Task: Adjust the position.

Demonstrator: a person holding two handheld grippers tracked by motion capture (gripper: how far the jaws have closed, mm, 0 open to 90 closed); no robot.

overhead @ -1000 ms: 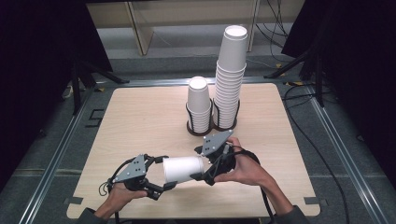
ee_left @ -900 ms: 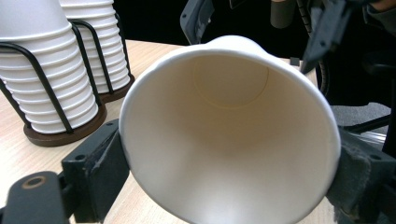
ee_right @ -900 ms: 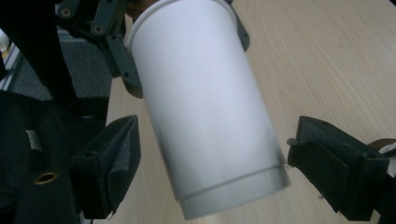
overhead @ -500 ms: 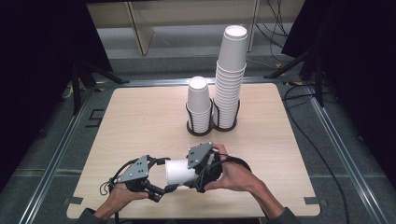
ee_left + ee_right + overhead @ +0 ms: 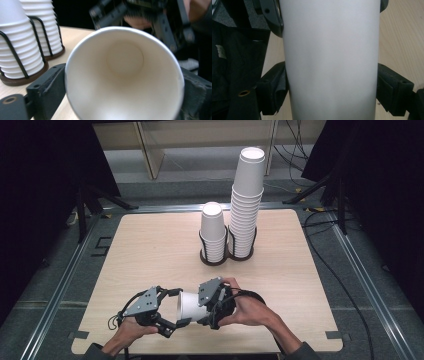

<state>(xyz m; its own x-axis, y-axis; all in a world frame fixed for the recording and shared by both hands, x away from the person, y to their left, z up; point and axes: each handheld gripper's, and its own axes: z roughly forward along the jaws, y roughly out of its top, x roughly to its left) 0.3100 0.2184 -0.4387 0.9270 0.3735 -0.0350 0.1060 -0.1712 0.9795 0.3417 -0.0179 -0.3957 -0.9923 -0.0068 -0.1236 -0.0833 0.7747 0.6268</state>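
Between the jaws of our right gripper [image 5: 214,312] lies a white paper cup [image 5: 191,306], on its side just above the table [image 5: 150,245] at its near edge. In the right gripper view both black pads [image 5: 275,92] press on the cup's wall [image 5: 332,62], one on each side, so this gripper has the cup clamped around its body.

Our left gripper [image 5: 172,309] stands at the cup's open mouth. In the left gripper view we look straight into the cup [image 5: 125,75], with its rim sitting between the two jaws. These jaws have just been opening. The left pad [image 5: 50,85] lies close against the rim, but we cannot tell whether it still presses; the jaws look slack around the cup rather than clamped on it.

Against the frame of a second ago, our right hand [image 5: 247,310] has come nearer to us and a little lower, and the cup with it, so the two grippers now stand closer together. The left hand [image 5: 127,332] has kept its place.

Farther out, well apart from the grippers, two stacks of cups stand upright in black wire holders near the table's far edge: a short stack [image 5: 213,232] and, just beside it on the right, a tall stack [image 5: 246,202]. Neither has shifted.
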